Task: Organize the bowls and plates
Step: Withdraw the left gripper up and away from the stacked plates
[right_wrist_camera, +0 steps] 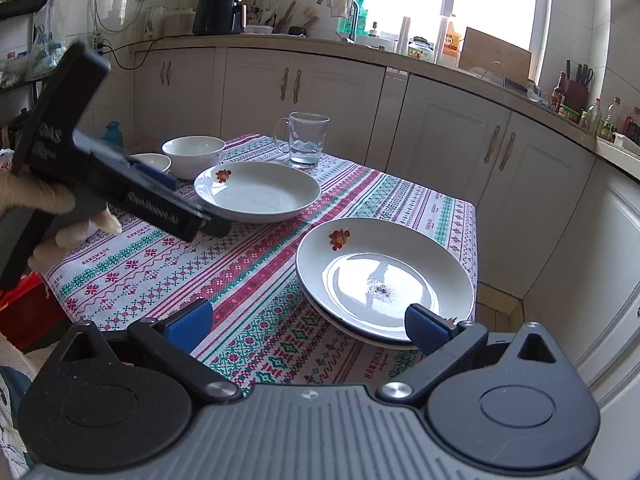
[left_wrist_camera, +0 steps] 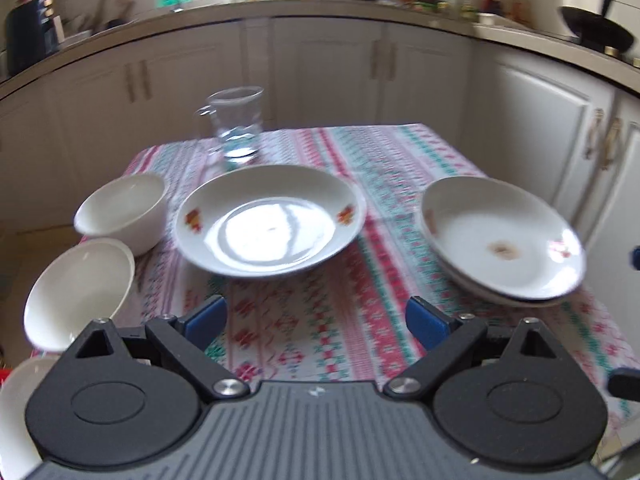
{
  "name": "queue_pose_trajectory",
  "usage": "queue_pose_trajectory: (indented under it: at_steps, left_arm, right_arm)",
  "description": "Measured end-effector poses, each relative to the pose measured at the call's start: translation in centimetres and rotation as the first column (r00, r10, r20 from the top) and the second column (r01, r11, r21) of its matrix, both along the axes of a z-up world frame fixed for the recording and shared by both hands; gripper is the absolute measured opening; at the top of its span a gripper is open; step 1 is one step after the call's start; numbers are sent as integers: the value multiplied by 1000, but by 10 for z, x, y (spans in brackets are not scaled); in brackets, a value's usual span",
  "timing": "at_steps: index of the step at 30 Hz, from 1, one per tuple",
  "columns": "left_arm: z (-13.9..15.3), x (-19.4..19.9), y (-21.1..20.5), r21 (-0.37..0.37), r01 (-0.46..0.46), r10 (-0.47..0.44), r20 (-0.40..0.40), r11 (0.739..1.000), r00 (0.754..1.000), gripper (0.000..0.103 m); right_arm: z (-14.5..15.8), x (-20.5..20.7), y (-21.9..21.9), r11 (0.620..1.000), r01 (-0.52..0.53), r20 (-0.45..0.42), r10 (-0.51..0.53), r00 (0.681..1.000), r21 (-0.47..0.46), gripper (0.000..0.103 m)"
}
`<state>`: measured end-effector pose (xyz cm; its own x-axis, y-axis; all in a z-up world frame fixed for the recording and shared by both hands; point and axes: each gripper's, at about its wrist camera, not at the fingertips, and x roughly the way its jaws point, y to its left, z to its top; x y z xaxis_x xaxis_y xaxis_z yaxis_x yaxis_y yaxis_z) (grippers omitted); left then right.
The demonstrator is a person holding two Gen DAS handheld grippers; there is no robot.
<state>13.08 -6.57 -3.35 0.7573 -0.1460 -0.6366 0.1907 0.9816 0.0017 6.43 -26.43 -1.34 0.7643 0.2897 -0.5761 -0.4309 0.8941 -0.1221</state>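
A white plate with flower marks (left_wrist_camera: 270, 220) (right_wrist_camera: 258, 190) lies in the middle of the patterned tablecloth (left_wrist_camera: 340, 320) (right_wrist_camera: 200, 264). A stack of two such plates (left_wrist_camera: 502, 240) (right_wrist_camera: 384, 280) sits at the table's right edge, the top one with a brown spot. Two white bowls (left_wrist_camera: 124, 210) (left_wrist_camera: 78, 288) stand at the left; the far one also shows in the right wrist view (right_wrist_camera: 194, 154). My left gripper (left_wrist_camera: 316, 320) is open and empty, above the near tablecloth. My right gripper (right_wrist_camera: 308, 322) is open and empty, its right finger over the stack's near rim.
A glass mug (left_wrist_camera: 236, 122) (right_wrist_camera: 306, 138) with a little water stands at the table's far side. Another white dish edge (left_wrist_camera: 16, 408) shows at lower left. Kitchen cabinets (left_wrist_camera: 400, 72) and a cluttered counter surround the table. The left gripper's body (right_wrist_camera: 100, 168), held by a gloved hand, hangs over the table's left.
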Motion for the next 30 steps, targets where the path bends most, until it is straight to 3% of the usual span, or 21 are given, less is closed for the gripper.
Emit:
queue_pose_trajectory:
  at_steps: [5, 15, 30]
  left_arm:
    - [-18, 16, 4, 33, -42, 43, -20, 999, 999, 96]
    - [-36, 37, 10, 0, -55, 55, -36, 998, 998, 96]
    - [-47, 53, 7, -14, -83, 83, -28, 996, 996, 100]
  right_arm:
    - [2, 11, 1, 1000, -1, -18, 1, 1000, 9, 103]
    - [7, 48, 7, 1000, -2, -57, 3, 998, 17, 103]
    - [27, 123, 27, 993, -104, -80, 99, 992, -62, 103]
